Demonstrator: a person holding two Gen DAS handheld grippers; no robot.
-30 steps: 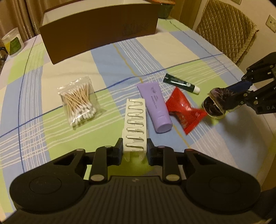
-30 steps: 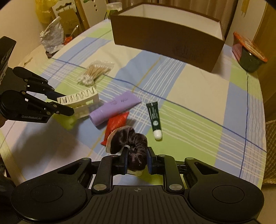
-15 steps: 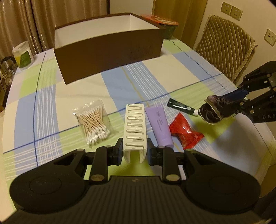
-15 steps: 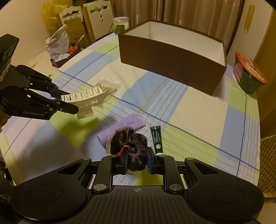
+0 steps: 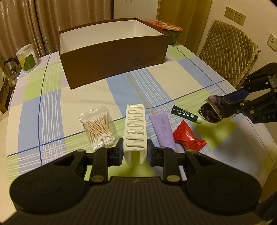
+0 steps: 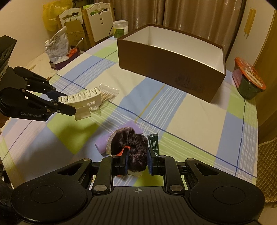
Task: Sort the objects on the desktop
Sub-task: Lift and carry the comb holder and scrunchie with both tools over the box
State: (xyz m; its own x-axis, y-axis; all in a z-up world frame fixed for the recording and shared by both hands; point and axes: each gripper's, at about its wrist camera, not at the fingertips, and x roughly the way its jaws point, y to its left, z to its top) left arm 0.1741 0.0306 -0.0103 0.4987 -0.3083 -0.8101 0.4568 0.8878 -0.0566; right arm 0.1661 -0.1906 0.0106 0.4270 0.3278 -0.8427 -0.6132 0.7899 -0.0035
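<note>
Velvet, the dark scrunchie (image 6: 132,143) sat clamped in the right tool (image 6: 137,160) and the white hair claw (image 5: 135,128) in the left tool (image 5: 135,152), both above the table's (image 5: 155,83) near edge, and either might slip loose before reaching the brown box (image 5: 114,57), since soft fabric compresses and smooth plastic slides.

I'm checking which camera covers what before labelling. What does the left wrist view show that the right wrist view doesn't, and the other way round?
Only the left wrist view: the whole red packet, a quilted chair back and wall sockets.
Only the right wrist view: a yellow bag and white chair backs.
Both: the brown box, cotton swabs, purple tube, green tube, the left gripper shut on the white hair clip, and the right gripper shut on the dark scrunchie.
</note>
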